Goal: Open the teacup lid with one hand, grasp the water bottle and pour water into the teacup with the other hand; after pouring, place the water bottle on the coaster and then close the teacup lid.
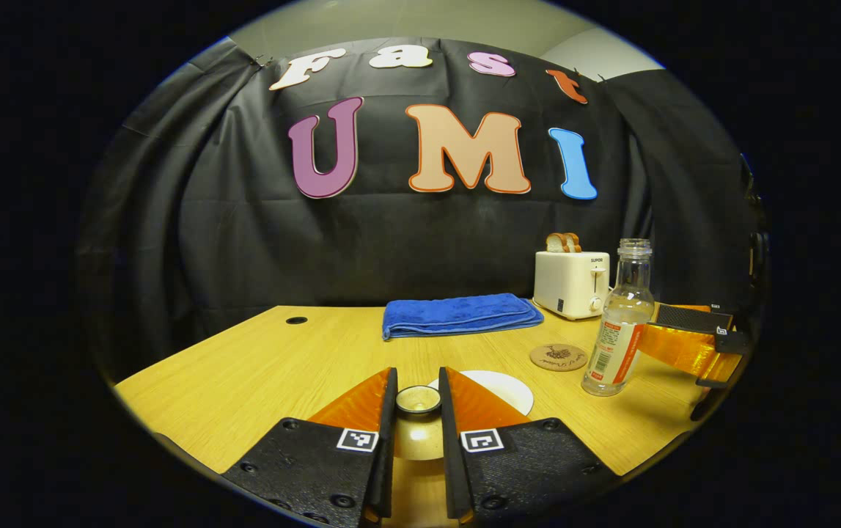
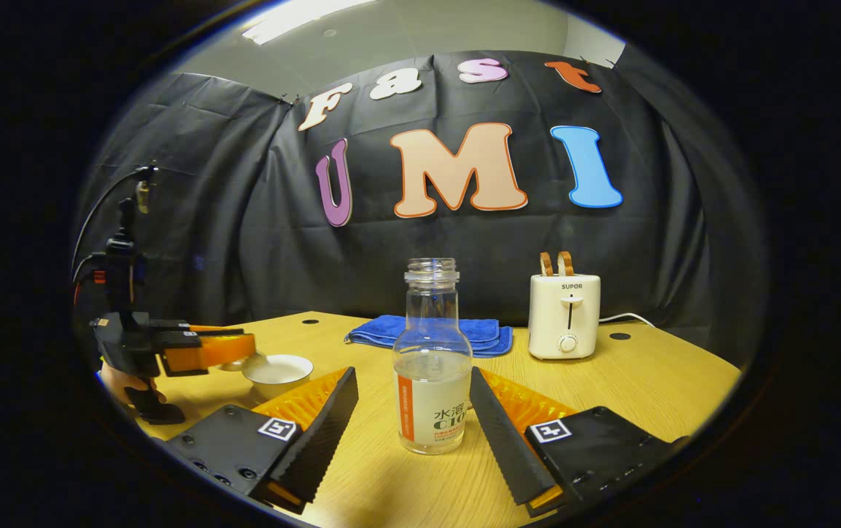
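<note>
Left gripper (image 1: 418, 411): pinched on the lid knob (image 1: 418, 400), probably lifted so the teacup (image 2: 278, 374) is clear.
Right gripper (image 2: 413, 418): spread wide around the bottle (image 2: 431, 367), not touching it.

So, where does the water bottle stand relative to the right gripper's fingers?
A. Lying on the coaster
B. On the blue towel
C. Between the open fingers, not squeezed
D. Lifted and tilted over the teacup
C: the water bottle stands upright on the table between the right gripper's spread fingers, with gaps at both sides.
</note>
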Tool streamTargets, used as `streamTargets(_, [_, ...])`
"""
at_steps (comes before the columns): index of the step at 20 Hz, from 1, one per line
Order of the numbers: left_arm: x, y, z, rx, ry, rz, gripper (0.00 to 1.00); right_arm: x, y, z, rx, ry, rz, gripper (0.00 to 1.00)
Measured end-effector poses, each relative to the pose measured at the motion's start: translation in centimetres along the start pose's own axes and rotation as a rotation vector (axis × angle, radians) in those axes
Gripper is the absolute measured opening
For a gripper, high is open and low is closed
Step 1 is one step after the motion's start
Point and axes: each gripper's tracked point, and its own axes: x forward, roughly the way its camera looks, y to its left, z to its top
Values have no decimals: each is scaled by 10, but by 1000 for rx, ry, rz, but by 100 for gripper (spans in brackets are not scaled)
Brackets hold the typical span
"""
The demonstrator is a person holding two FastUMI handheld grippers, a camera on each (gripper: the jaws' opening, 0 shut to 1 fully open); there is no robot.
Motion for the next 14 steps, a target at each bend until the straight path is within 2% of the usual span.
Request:
streamTargets(2, [-5,10,0,-1,-7,11,26,8,-2,-6,-3,40,-9,92])
streamTargets(3, [-7,15,0,-1,-11,17,26,13,-2,-11,-3,66,-11,98])
streamTargets(12, [-25,56,5,-12,-54,74,26,39,-12,-36,-6,220,-66,99])
streamTargets(13, [-27,61,5,-14,-57,81,26,42,-12,-38,-6,231,-71,93])
streamTargets(14, [-29,65,6,-12,-64,87,26,45,-12,-38,-9,239,-73,98])
